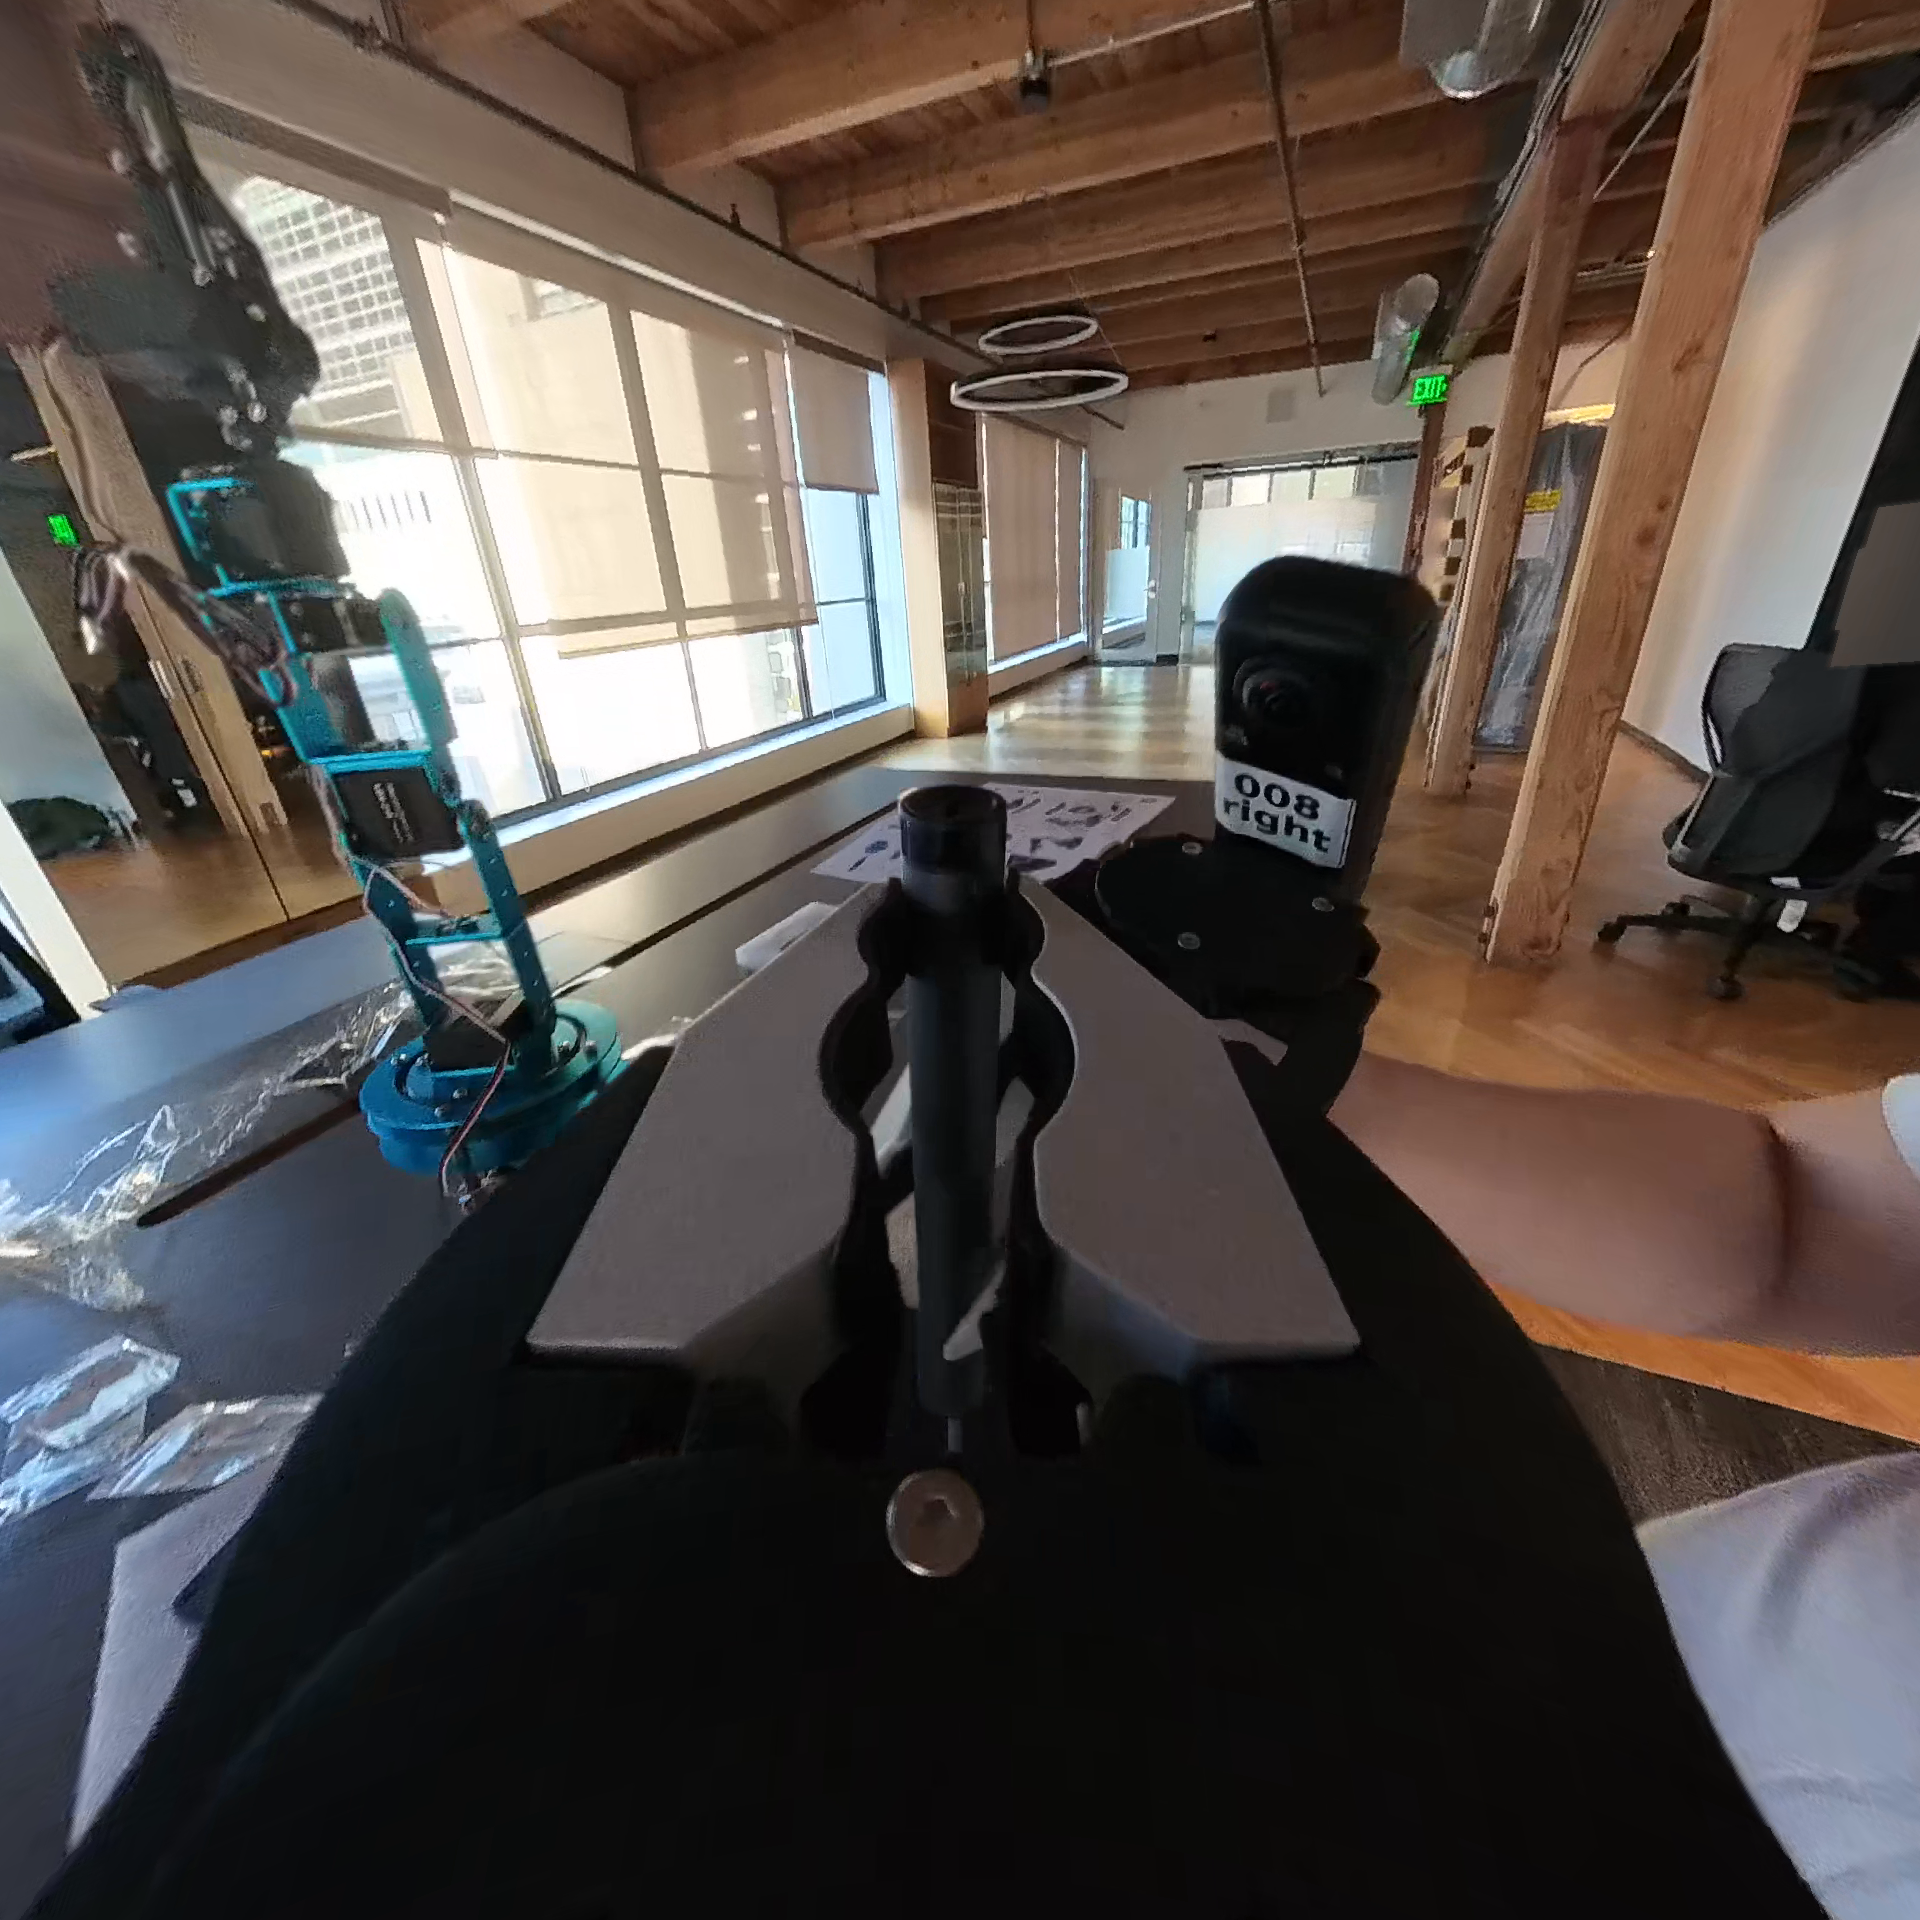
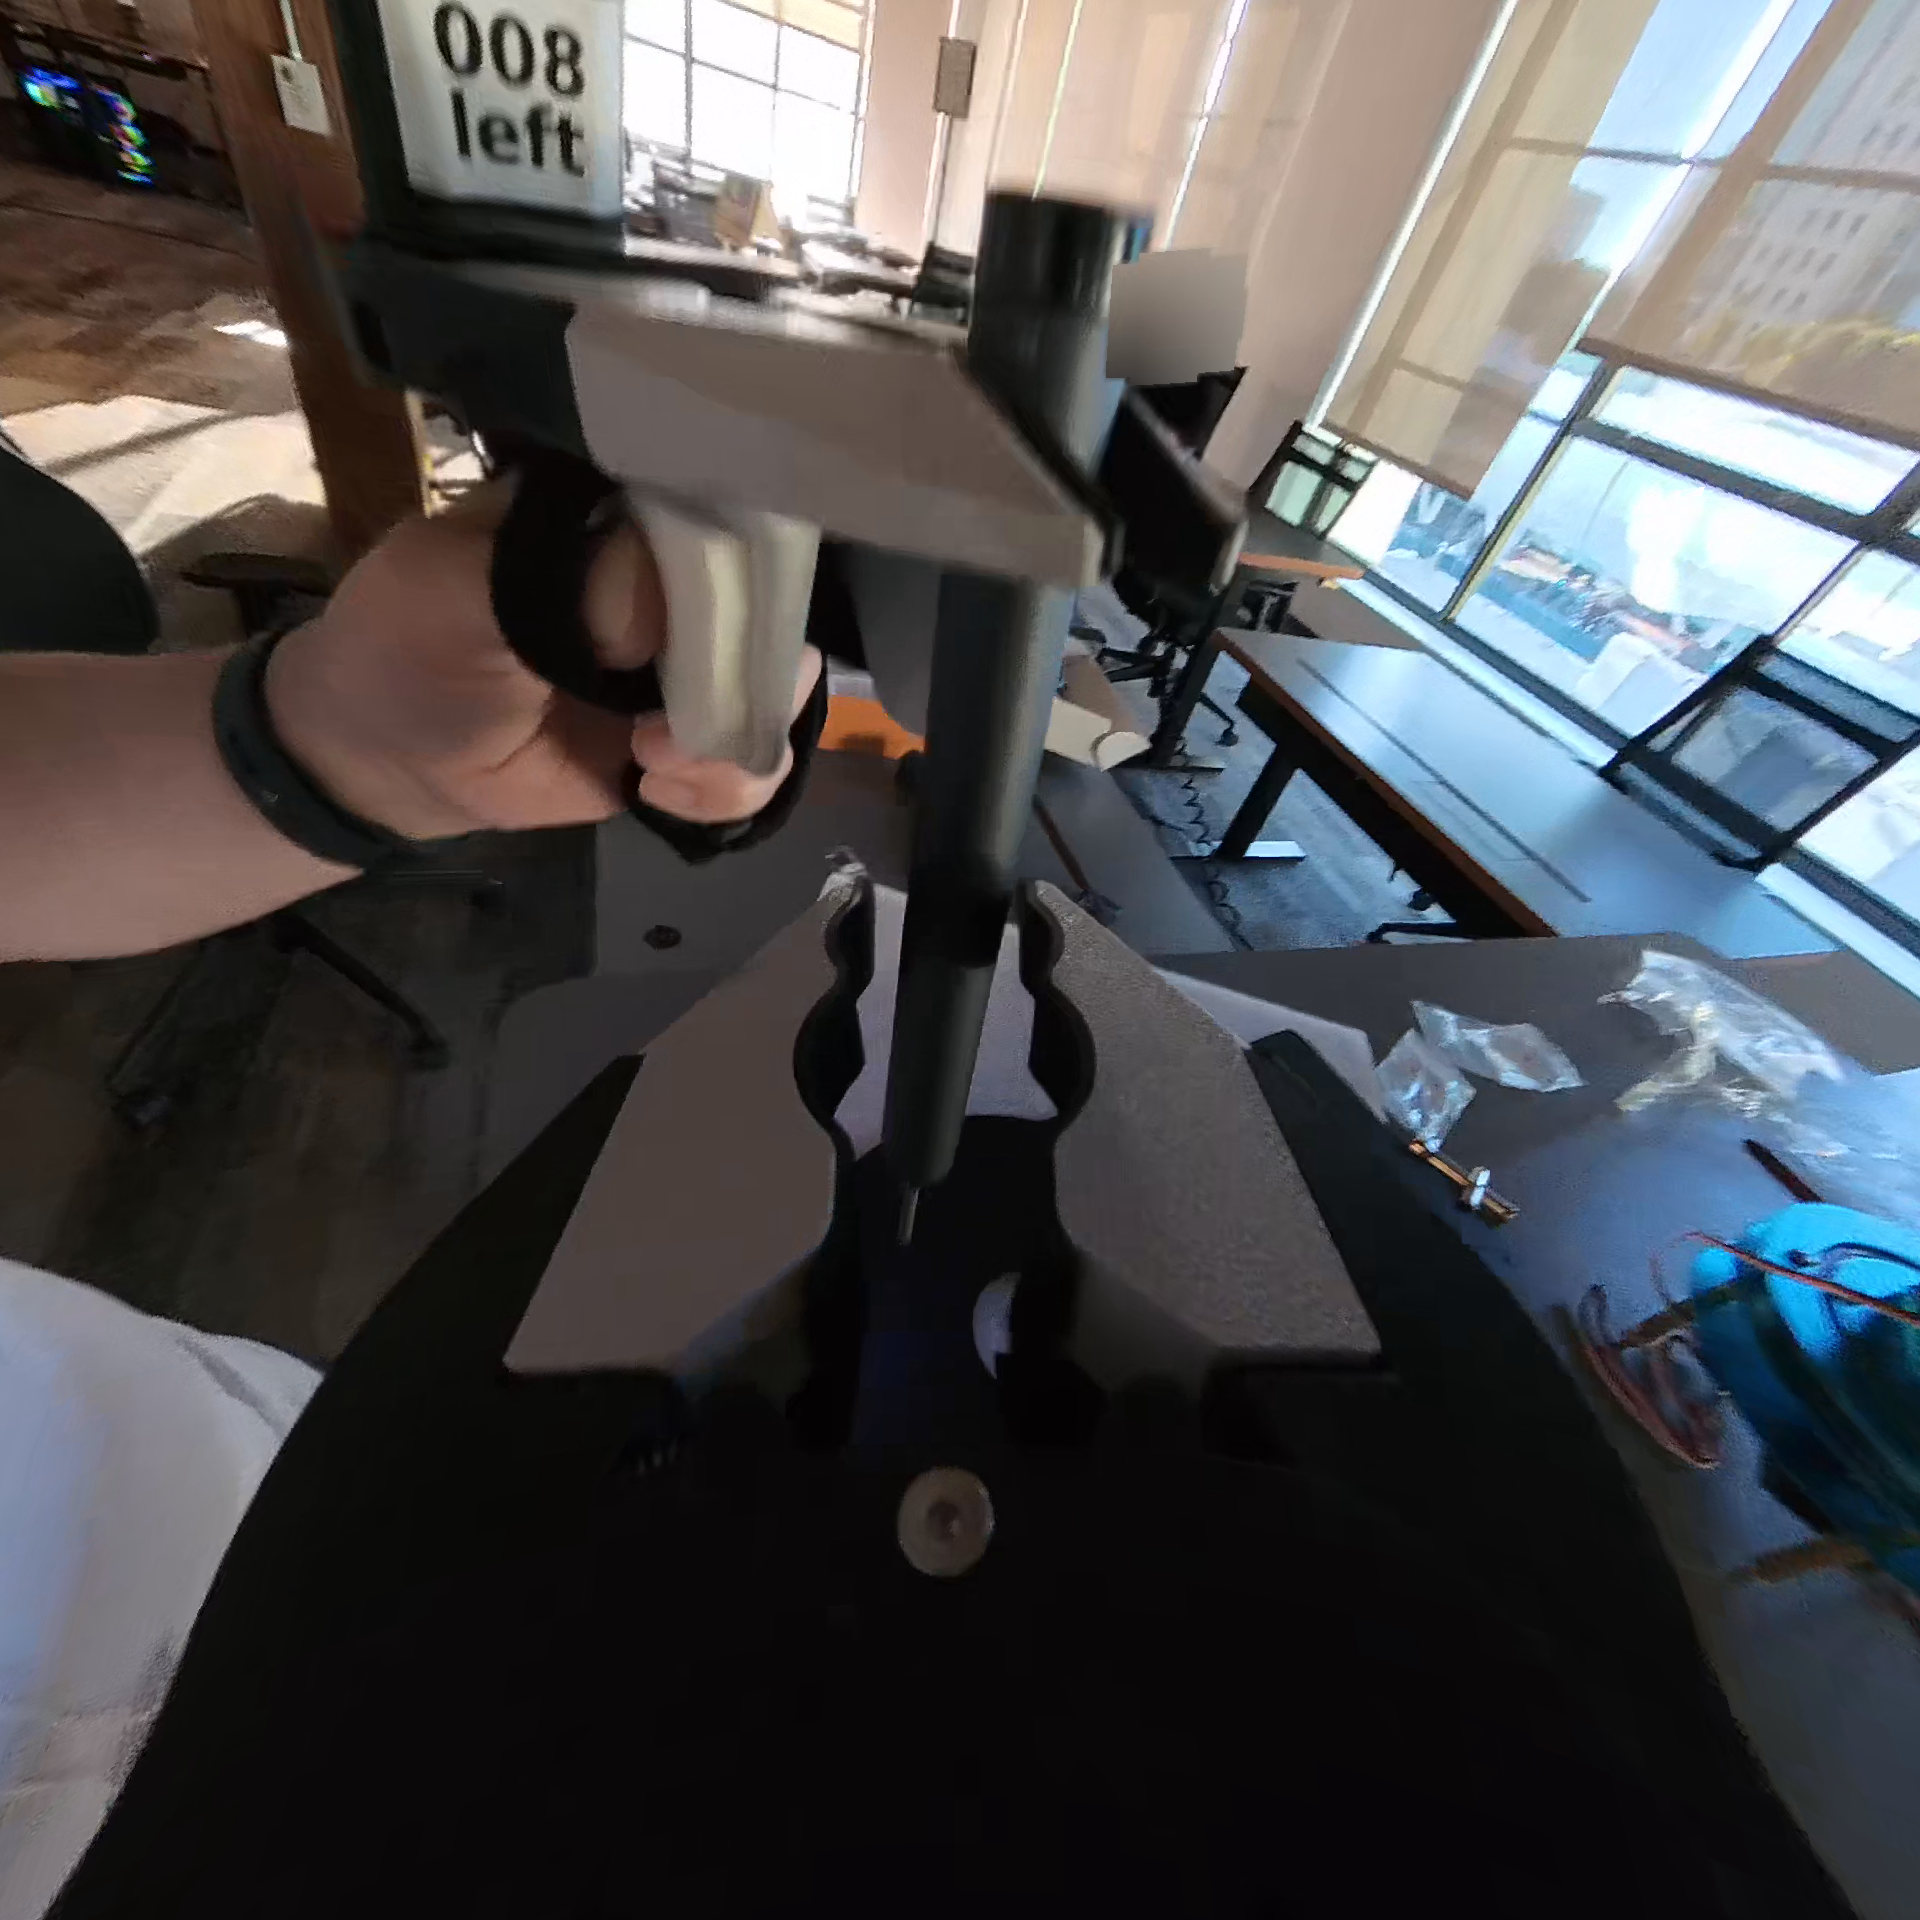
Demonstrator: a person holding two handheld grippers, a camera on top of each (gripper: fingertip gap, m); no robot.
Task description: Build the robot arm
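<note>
Pinching a dark screwdriver, the left tongs are pressing tight on its handle. The right tongs are standing spread around its tip, not touching. A blue toy robot arm is standing on the desk, far left, near clear bags.

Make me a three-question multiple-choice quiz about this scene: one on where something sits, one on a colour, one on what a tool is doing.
1. Where does the small robot arm stand?
A. on the floor
B. on the dark table
C. on a chair

2. What colour is its metal frame?
A. red
B. yellow
C. blue

3. What is the left tool doing?
A. clamping a dark screwdriver
B. gaping open, empty
C. lying on the table

Answers:
1 B, its round base rests on the tabletop.
2 C, base and links are bright blue.
3 A, both fingers press the screwdriver's barrel.
</note>
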